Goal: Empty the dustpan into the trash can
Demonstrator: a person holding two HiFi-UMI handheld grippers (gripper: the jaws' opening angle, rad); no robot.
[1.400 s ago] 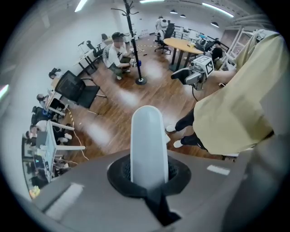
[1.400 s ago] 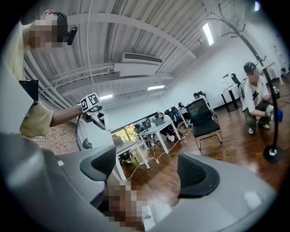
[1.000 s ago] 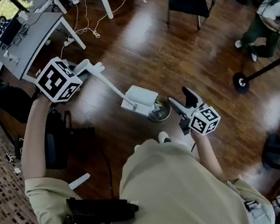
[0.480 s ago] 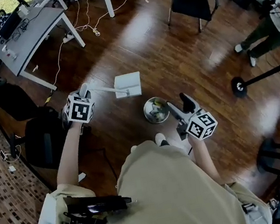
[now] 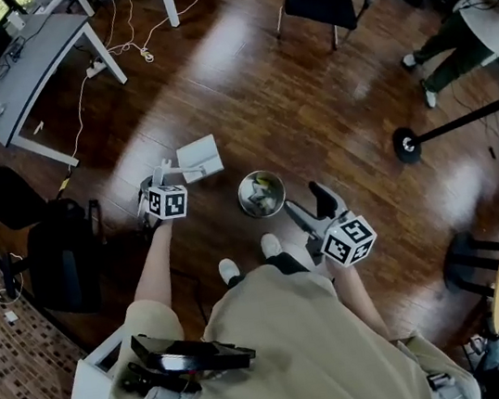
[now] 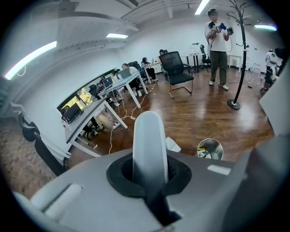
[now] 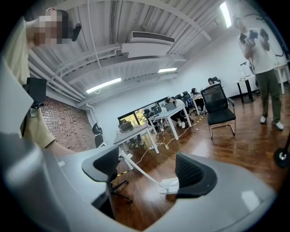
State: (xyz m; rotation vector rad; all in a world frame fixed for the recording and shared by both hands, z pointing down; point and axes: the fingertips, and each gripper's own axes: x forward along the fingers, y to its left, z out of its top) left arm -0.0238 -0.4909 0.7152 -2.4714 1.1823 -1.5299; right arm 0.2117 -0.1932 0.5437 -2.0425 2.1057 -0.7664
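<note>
As the left gripper [image 5: 157, 175] clamps its fingers on the long white handle to park the white plastic dustpan [image 5: 201, 157] beside the round metal trash can [image 5: 261, 193] (litter inside, so likely emptied), the right gripper [image 5: 311, 209] waits, fingers closing on nothing.

No legible text, labels, brands, numbers or signs

Bare floor [image 5: 307, 91] lies open beyond the trash can [image 5: 261, 193]; dustpan [image 5: 200, 158] and 2 shoes [image 5: 271, 245] crowd it.
</note>
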